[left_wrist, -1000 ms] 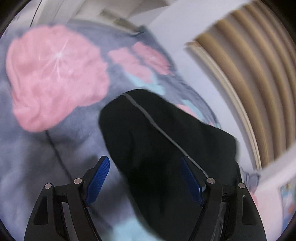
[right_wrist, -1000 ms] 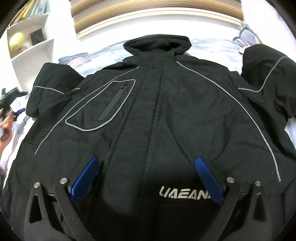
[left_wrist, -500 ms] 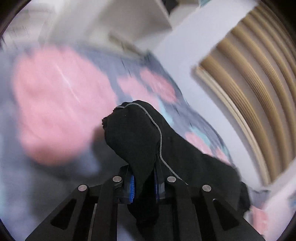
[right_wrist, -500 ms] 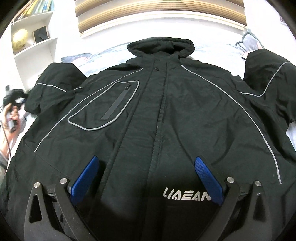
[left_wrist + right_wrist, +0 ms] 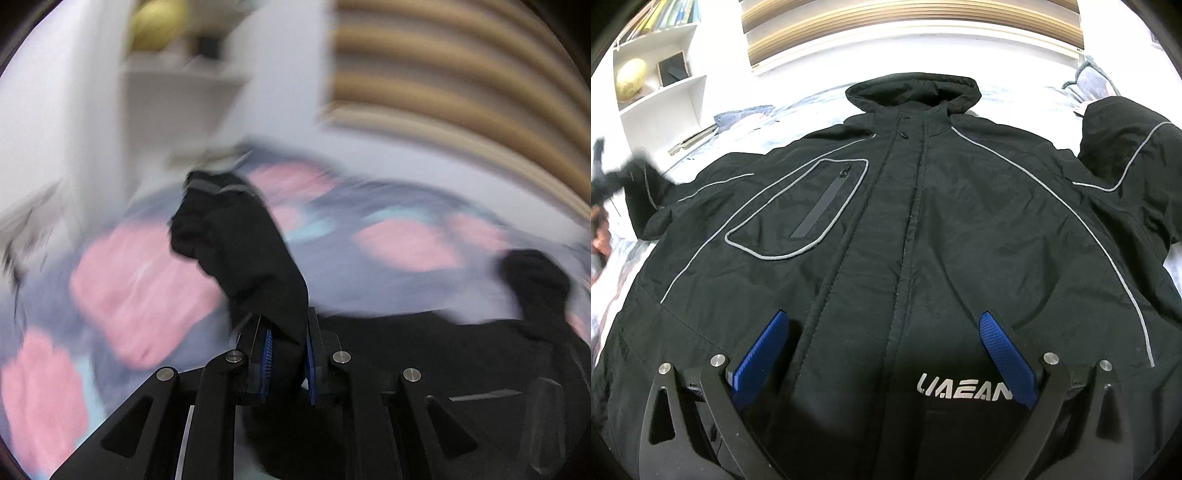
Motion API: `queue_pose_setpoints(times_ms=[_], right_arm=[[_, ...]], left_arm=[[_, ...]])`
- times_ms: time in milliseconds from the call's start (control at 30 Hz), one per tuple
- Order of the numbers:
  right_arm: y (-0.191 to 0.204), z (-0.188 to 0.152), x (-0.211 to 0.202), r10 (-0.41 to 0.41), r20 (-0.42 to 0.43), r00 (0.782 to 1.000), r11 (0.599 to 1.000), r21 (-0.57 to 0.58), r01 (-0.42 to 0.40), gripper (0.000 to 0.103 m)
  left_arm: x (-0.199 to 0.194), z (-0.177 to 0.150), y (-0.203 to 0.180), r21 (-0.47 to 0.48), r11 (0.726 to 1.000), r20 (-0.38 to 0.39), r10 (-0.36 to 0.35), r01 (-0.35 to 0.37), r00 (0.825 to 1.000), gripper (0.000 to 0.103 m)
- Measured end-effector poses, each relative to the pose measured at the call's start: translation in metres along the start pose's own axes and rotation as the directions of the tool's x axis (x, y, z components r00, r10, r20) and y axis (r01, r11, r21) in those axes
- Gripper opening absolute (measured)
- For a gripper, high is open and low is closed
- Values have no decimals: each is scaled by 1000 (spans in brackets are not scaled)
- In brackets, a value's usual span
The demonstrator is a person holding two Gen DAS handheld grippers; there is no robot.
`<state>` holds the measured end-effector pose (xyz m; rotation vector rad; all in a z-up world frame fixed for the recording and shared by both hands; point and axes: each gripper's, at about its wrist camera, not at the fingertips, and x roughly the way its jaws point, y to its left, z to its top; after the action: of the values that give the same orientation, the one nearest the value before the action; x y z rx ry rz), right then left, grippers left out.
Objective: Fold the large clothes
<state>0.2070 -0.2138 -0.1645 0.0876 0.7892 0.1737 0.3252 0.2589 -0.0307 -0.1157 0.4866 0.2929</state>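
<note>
The left gripper (image 5: pixel 288 354) pinches the jacket's sleeve (image 5: pixel 243 251) above a flowered bedspread (image 5: pixel 140 288), while the right gripper (image 5: pixel 886 354), fingers spread, hovers over the flat jacket (image 5: pixel 923 229).

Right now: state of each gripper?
Left gripper: shut on the jacket sleeve.
Right gripper: open, holding nothing, over the jacket front.

Bare floral bedspread (image 5: pixel 388 273) left of the spread jacket (image 5: pixel 923 229), white shelving (image 5: pixel 661 96) beyond it.
</note>
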Motion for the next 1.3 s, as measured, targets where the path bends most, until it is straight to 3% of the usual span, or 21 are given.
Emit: queue_pose_setpoints(times_ms=[100, 167, 233, 333, 367, 500, 667, 733, 800, 833, 900, 967, 1000, 1067, 1133, 1167, 1200, 1267, 1300], right_arm=[[0, 0, 0, 2, -1, 1000, 1000, 3, -2, 103], [0, 1, -1, 4, -1, 1000, 1000, 5, -4, 103], [0, 1, -1, 10, 2, 1000, 1000, 10, -10, 103], [-2, 1, -3, 21, 6, 1000, 1000, 21, -21, 103], [-2, 1, -3, 23, 7, 1000, 999, 22, -23, 103], [-4, 0, -5, 30, 15, 999, 999, 34, -30, 103], [-13, 0, -10, 34, 38, 999, 996, 78, -37, 103], [-15, -1, -12, 20, 42, 999, 995, 92, -24, 103], [-15, -1, -11, 18, 37, 999, 995, 96, -22, 103], [-14, 0, -13, 22, 45, 999, 995, 93, -26, 103], [-13, -1, -13, 17, 48, 999, 996, 89, -21, 103], [-13, 0, -13, 16, 40, 999, 996, 92, -19, 103], [-14, 0, -14, 17, 40, 999, 995, 98, -20, 103], [-19, 0, -17, 20, 38, 999, 993, 119, -25, 103], [-27, 2, -20, 27, 24, 999, 987, 160, -30, 103], [-34, 4, -24, 35, 13, 999, 981, 193, -37, 103], [-41, 10, -26, 40, -3, 999, 974, 223, -38, 103], [-51, 27, -33, 10, -33, 999, 967, 255, -1, 103], [-54, 37, -36, -11, -40, 999, 966, 257, 21, 103]], left_arm=[[-49, 18, -60, 123, 978, 49, -175, 168, 983, 15], [-79, 24, -102, 170, 936, 35, -318, 308, 947, 14], [-98, 26, -142, 181, 884, 3, -438, 430, 899, 14], [-112, 17, -199, 157, 791, -67, -589, 591, 806, 16], [-115, 9, -222, 159, 765, -90, -618, 624, 781, 17], [-98, -35, -302, 155, 704, -223, -659, 693, 719, 18], [-41, -104, -361, 82, 697, -402, -631, 712, 664, 21], [-7, -128, -366, 2, 686, -487, -635, 728, 600, 22], [16, -143, -365, -98, 671, -545, -654, 735, 525, 23], [24, -147, -360, -164, 652, -553, -682, 740, 478, 23], [25, -143, -347, -260, 619, -529, -733, 741, 427, 24], [19, -136, -334, -342, 557, -480, -796, 757, 369, 31], [11, -132, -326, -375, 521, -453, -825, 767, 338, 39], [-8, -121, -308, -409, 450, -386, -874, 794, 297, 57], [-33, -109, -283, -392, 411, -328, -898, 823, 293, 70], [-46, -105, -271, -370, 405, -307, -903, 836, 301, 70], [-58, -101, -258, -337, 419, -291, -898, 843, 330, 70], [-81, -94, -233, -222, 558, -274, -823, 800, 498, 70], [-90, -94, -220, -148, 656, -247, -749, 740, 615, 70]])
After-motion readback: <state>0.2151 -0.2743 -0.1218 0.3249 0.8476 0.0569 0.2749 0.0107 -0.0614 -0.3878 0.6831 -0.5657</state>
